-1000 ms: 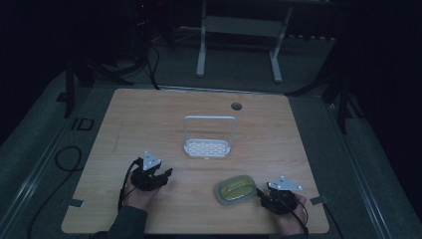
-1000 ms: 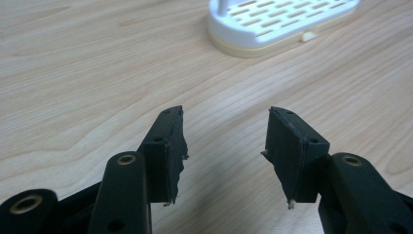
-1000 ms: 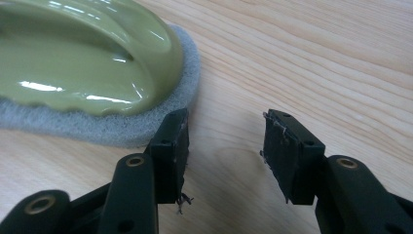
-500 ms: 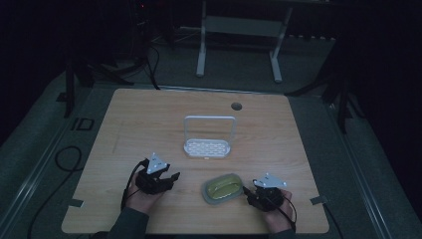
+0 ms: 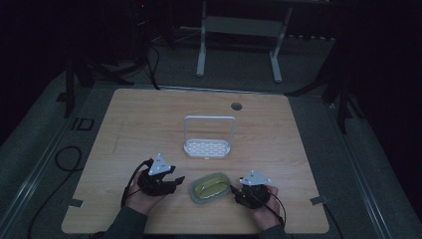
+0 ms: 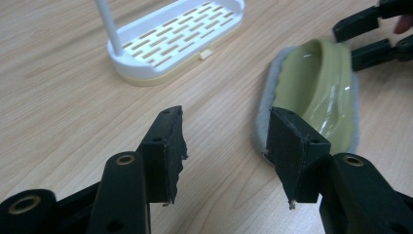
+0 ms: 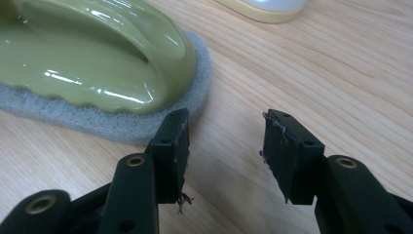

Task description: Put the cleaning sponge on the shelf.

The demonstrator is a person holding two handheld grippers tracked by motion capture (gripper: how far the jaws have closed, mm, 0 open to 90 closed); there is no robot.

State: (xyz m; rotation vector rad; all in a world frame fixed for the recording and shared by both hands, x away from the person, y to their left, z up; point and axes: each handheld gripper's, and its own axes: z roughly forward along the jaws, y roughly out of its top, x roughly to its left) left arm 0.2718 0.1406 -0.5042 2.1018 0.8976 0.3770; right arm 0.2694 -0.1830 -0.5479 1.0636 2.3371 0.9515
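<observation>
I hold one tool in each hand, low over the near edge of the pale wooden bench (image 5: 278,129). Between them lies the scrubbing pad: an oval, glossy olive-green plastic grip on a flat grey sponge base (image 5: 210,186). It rests flat on the bench with its grip facing up, just in front of the white plastic rack with a slotted floor and a tall loop handle (image 5: 207,148), and apart from it.

My left tool (image 5: 176,180) points toward the pad's left end. Its jaws are spread wide with only bare wood between them. In the left gripper view, one jaw sits just beside the grey sponge rim at the pad's near end; I cannot tell whether it touches.

My right tool (image 5: 233,190) faces the pad's other end. In the right gripper view its jaws also stand apart and nothing is pinched between them. One jaw is close against the edge of the sponge base and the other is over open wood. The green grip rises above that jaw, shiny under the light.

The rack stands upright behind the pad, toward the middle of the bench, with its cream-coloured underside showing along the base.
</observation>
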